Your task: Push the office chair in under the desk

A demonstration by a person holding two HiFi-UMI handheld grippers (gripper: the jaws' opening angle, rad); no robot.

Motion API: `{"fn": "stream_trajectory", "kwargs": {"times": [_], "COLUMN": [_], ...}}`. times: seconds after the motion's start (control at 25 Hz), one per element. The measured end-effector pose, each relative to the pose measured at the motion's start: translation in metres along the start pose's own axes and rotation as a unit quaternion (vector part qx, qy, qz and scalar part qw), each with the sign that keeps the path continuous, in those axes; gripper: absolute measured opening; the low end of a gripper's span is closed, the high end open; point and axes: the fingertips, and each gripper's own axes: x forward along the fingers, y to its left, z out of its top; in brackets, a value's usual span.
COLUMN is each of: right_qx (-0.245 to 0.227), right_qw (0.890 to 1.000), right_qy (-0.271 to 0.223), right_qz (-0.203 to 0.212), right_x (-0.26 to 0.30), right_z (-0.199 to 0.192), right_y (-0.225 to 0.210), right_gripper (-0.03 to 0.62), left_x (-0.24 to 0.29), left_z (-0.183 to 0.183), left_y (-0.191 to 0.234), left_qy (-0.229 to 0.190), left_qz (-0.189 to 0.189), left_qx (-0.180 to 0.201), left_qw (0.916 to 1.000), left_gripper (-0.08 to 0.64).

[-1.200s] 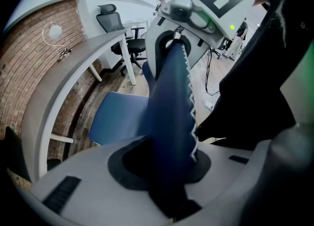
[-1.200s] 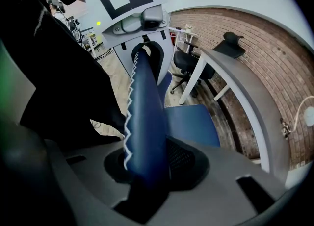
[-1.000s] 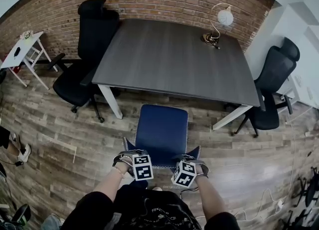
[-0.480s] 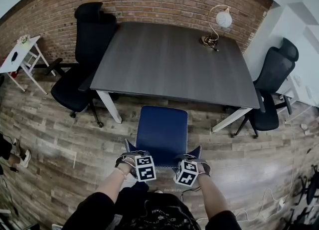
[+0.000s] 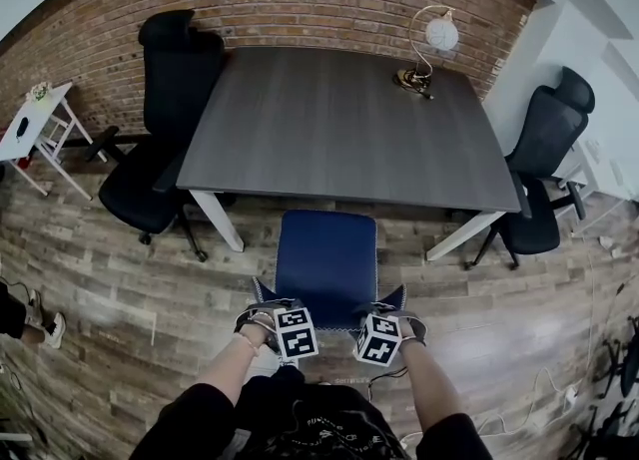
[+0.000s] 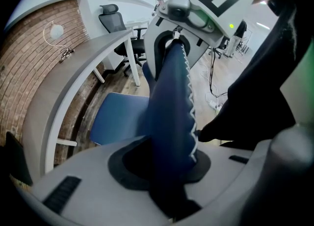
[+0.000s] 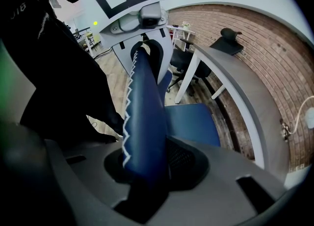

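Two-handed grip: left gripper (image 5: 264,304) and right gripper (image 5: 391,304) fingers tight on office chair (image 5: 326,256) backrest, seat beside desk (image 5: 349,119).

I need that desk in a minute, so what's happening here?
A person stands behind the blue office chair, with the left gripper and right gripper both clamped on the top of its backrest. The front of the seat sits about at the near edge of the desk, so the chair is not yet tucked under.
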Motion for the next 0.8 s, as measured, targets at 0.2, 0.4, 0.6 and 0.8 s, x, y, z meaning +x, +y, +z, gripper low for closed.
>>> {"fn": "stream_trajectory", "kwargs": {"times": [0.2, 0.4, 0.6, 0.8], "right_qx": [0.001, 0.006, 0.011, 0.013], "right_qw": [1.000, 1.000, 1.000, 1.000], "right_qy": [0.001, 0.000, 0.002, 0.000], "right_qz": [0.006, 0.004, 0.004, 0.002], "right_x": [0.000, 0.001, 0.003, 0.003], "right_z": [-0.001, -0.001, 0.002, 0.003], "right_y": [-0.006, -0.011, -0.016, -0.017], "right_gripper": [0.105, 0.104, 0.105, 0.104], "left_x": [0.000, 0.001, 0.002, 0.002], "left_z": [0.002, 0.003, 0.001, 0.001], "left_y": [0.006, 0.010, 0.016, 0.016], "left_qy": [0.000, 0.001, 0.000, 0.003], "left_qz": [-0.001, -0.004, -0.003, -0.010], "left_qx": [-0.001, 0.002, 0.009, 0.017], "left_qw": [1.0000, 1.0000, 1.0000, 0.9998], "left_gripper": [0.098, 0.098, 0.100, 0.100]}}
